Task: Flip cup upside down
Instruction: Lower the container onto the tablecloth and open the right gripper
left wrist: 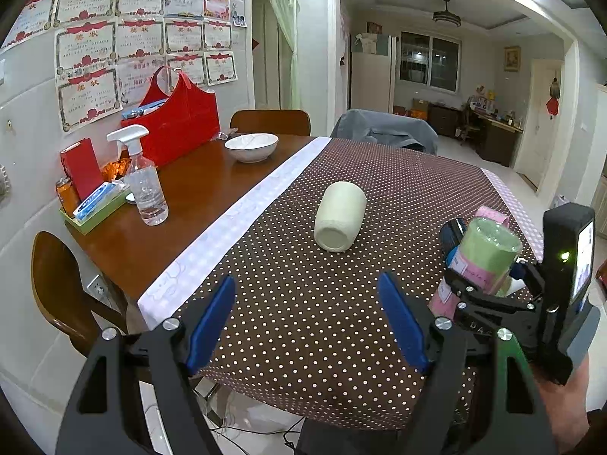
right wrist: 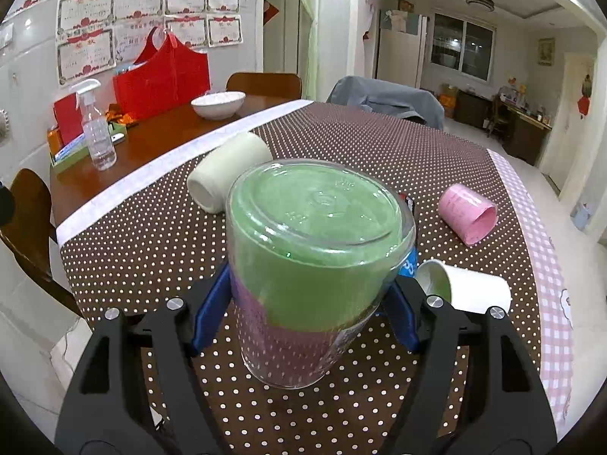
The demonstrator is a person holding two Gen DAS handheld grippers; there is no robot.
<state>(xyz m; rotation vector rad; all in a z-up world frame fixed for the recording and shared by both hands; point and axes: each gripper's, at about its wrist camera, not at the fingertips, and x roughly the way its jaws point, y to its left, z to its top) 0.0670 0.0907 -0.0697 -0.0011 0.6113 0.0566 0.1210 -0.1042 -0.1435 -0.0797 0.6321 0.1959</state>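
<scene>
A clear glass cup (right wrist: pixel 311 265) with a green and pink lining stands base up between my right gripper's (right wrist: pixel 307 303) blue fingers, which are shut on its sides, mouth down close to the dotted tablecloth (right wrist: pixel 151 235). It also shows in the left wrist view (left wrist: pixel 489 254), held by the right gripper (left wrist: pixel 481 288). My left gripper (left wrist: pixel 311 326) is open and empty above the cloth. A cream cup (left wrist: pixel 339 222) lies on its side ahead of it, also in the right wrist view (right wrist: pixel 227 170).
A pink cup (right wrist: pixel 468 212) and a white cup (right wrist: pixel 466 288) lie on their sides to the right. On the bare wood at the left stand a spray bottle (left wrist: pixel 146 185), a white bowl (left wrist: pixel 251 147), a red bag (left wrist: pixel 178 121) and a green tray (left wrist: pixel 95 208). Chairs surround the table.
</scene>
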